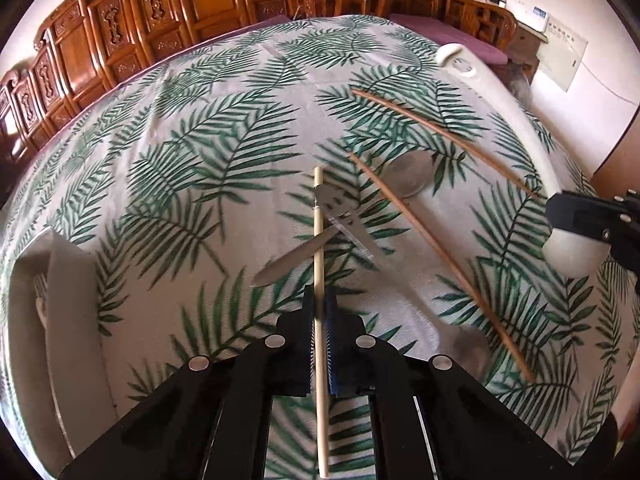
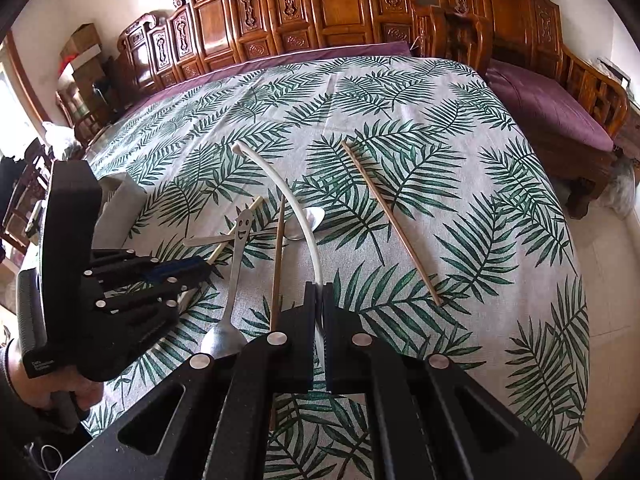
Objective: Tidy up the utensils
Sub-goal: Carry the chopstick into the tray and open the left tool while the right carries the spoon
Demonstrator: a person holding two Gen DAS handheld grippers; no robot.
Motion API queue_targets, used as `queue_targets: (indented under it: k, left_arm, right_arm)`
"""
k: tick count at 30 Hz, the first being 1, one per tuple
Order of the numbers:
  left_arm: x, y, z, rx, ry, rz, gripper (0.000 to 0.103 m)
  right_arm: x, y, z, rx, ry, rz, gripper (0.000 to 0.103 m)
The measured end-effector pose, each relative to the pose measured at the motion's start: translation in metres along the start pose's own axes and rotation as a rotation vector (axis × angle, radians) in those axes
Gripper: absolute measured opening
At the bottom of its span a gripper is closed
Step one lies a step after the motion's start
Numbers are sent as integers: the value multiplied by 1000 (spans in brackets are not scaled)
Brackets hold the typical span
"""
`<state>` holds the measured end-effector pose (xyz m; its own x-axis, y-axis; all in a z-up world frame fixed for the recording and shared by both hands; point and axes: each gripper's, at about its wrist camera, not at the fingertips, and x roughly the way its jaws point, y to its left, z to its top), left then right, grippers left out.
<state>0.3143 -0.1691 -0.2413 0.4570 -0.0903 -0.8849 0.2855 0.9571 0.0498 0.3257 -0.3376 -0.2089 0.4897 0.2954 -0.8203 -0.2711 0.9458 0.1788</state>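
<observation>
My left gripper [image 1: 319, 300] is shut on a pale chopstick [image 1: 318, 240] and holds it over the leaf-print cloth; it also shows in the right wrist view [image 2: 200, 270]. My right gripper [image 2: 319, 292] is shut on the handle of a long white spoon [image 2: 280, 188], whose bowl shows in the left wrist view [image 1: 572, 254]. On the cloth lie two brown chopsticks [image 1: 440, 256] [image 1: 448, 136], a metal spoon [image 1: 412, 176], a smiley-handled metal spoon [image 2: 236, 276] and a metal knife [image 1: 292, 260].
A white organizer tray [image 1: 60, 320] stands at the table's left edge, with a white utensil inside. Carved wooden panels [image 2: 320, 12] and a purple-cushioned bench [image 2: 548, 108] stand behind and to the right of the table.
</observation>
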Motion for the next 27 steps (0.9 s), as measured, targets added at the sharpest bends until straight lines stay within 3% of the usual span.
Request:
queue_targets:
  k: [8, 27]
  left_arm:
    - [-31, 35, -7, -29, -80, 80, 4]
    - [-116, 73, -40, -46, -218, 53, 4]
  right_arm:
    - [-5, 7, 2, -20, -9, -3, 4]
    - [-16, 42, 8, -83, -29, 29, 4]
